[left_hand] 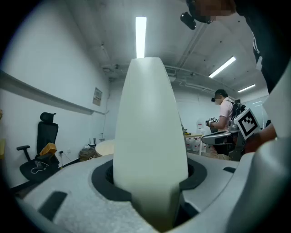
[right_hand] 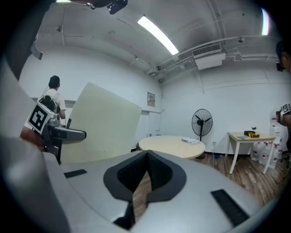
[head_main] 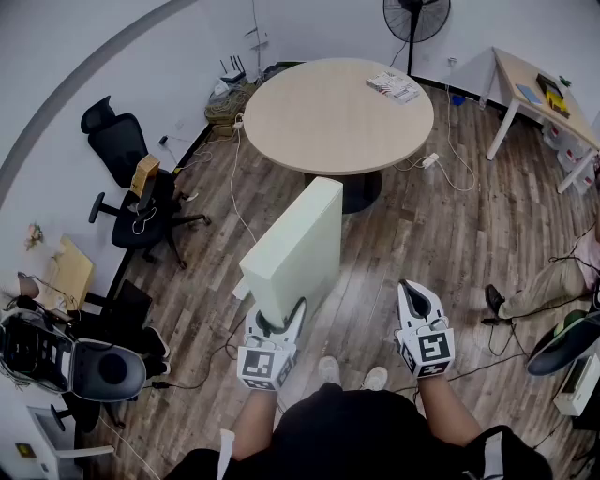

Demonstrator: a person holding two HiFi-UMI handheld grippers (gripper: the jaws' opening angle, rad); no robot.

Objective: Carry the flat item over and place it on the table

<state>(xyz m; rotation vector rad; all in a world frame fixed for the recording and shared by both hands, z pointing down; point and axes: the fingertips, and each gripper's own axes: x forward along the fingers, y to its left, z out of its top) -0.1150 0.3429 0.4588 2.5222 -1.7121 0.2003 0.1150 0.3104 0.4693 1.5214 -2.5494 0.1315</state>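
Note:
A flat cream-white panel (head_main: 295,253) stands on edge above the wood floor, held at its near lower corner by my left gripper (head_main: 278,321), which is shut on it. In the left gripper view the panel's edge (left_hand: 150,113) fills the middle, clamped between the jaws of the left gripper (left_hand: 150,186). My right gripper (head_main: 419,302) hangs to the panel's right, shut and empty; its tips meet in its own view (right_hand: 146,157). The round beige table (head_main: 337,112) lies ahead beyond the panel, also in the right gripper view (right_hand: 173,144).
A stack of books (head_main: 394,86) lies on the table's far right. A black office chair (head_main: 141,202) stands at the left, a fan (head_main: 417,19) behind the table, a small desk (head_main: 544,94) at the far right. Cables cross the floor; a person's shoe (head_main: 493,300) shows at the right.

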